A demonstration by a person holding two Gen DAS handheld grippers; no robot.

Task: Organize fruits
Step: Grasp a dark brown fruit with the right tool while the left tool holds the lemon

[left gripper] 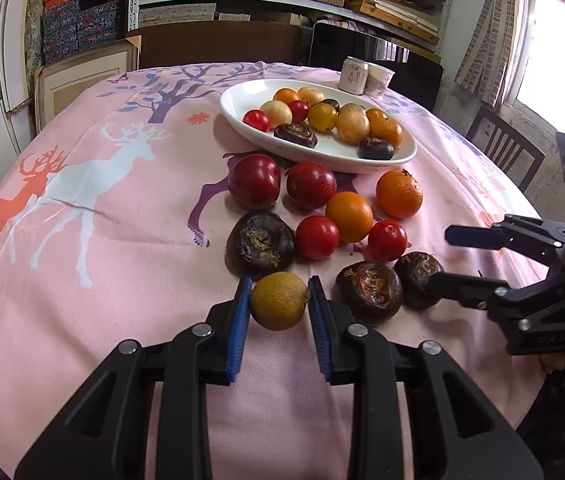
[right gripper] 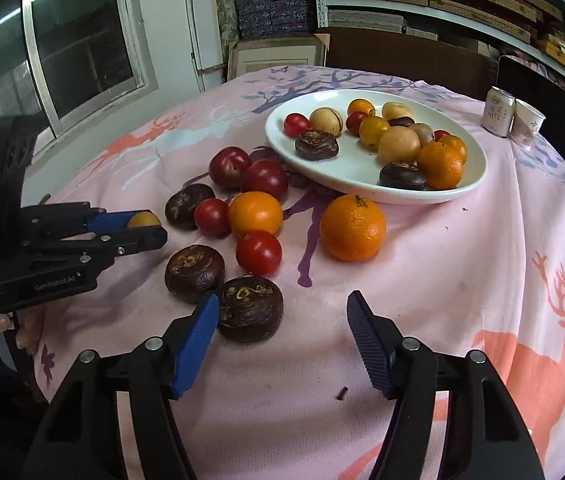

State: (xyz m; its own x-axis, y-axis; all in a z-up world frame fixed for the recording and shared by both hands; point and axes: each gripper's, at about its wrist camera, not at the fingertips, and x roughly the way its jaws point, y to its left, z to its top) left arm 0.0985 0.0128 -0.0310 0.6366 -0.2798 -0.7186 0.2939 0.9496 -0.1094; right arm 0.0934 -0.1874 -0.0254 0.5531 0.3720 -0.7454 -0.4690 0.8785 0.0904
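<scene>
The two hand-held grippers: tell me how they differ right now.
The left hand-held gripper is shut on a small yellow fruit; the right hand-held gripper stands open and holds nothing. The left one's pads press the fruit; the right one's flank bare pink cloth. Both have blue pads.

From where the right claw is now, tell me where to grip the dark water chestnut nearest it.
Grip the nearest water chestnut across its rounded sides, coming from above. It sits flat, scarred top up, with another water chestnut close on its left, so shift the right claw left to straddle it.
</scene>
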